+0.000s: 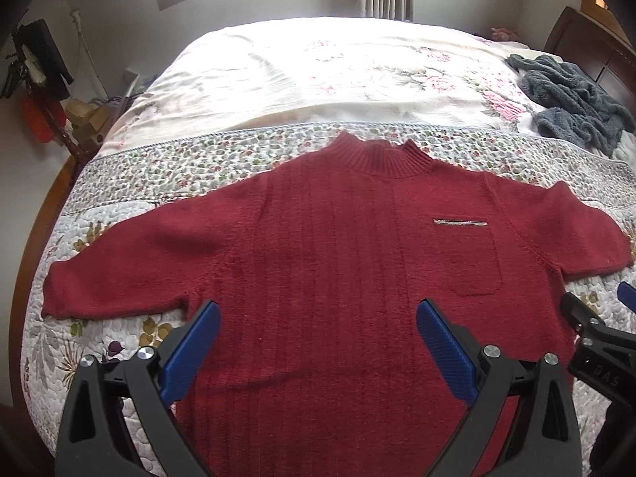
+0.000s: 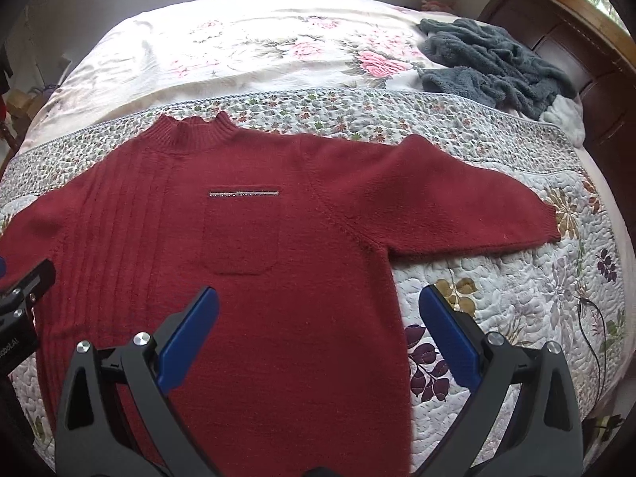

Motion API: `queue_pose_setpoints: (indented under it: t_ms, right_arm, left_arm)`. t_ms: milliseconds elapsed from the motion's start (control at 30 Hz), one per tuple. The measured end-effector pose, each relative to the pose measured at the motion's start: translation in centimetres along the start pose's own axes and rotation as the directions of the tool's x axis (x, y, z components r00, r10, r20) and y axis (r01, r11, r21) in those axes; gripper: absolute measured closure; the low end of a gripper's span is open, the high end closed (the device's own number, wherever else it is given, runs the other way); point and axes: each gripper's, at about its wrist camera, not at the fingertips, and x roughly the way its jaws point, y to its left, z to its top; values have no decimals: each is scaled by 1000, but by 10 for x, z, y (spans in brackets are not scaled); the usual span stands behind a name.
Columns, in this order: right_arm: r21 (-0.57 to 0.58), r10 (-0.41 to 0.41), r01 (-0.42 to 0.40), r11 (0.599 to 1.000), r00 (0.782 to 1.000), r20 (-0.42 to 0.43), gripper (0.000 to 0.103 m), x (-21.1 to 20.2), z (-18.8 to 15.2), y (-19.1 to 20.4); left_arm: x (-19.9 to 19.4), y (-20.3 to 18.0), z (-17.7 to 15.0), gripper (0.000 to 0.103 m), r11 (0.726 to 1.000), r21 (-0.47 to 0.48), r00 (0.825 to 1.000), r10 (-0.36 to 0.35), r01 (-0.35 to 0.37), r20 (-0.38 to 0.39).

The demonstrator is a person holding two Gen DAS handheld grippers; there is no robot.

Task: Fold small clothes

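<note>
- The bed carries a red sweater spread flat near its foot edge, collar pointing away, sleeves out to both sides.
- A grey fleece garment lies crumpled toward the far right corner.
- The left claw hangs wide open above the sweater's lower body.
- The right claw is also spread wide, straddling the sweater's right side edge.

Count on the bed: one red sweater with two sleeves and one chest pocket; one grey fleece garment, far right; two quilts; two tongs, each with two blue pads.
</note>
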Motion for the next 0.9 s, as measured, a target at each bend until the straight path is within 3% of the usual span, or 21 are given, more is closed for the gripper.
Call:
queue_pose_setpoints:
  t_ms: [900]
  right_arm:
    - [15, -3, 4, 1000, 1000, -13, 3, 6, 3, -8]
  left_arm:
    - [2, 5, -3, 4, 1000, 11, 1000, 13, -14, 8]
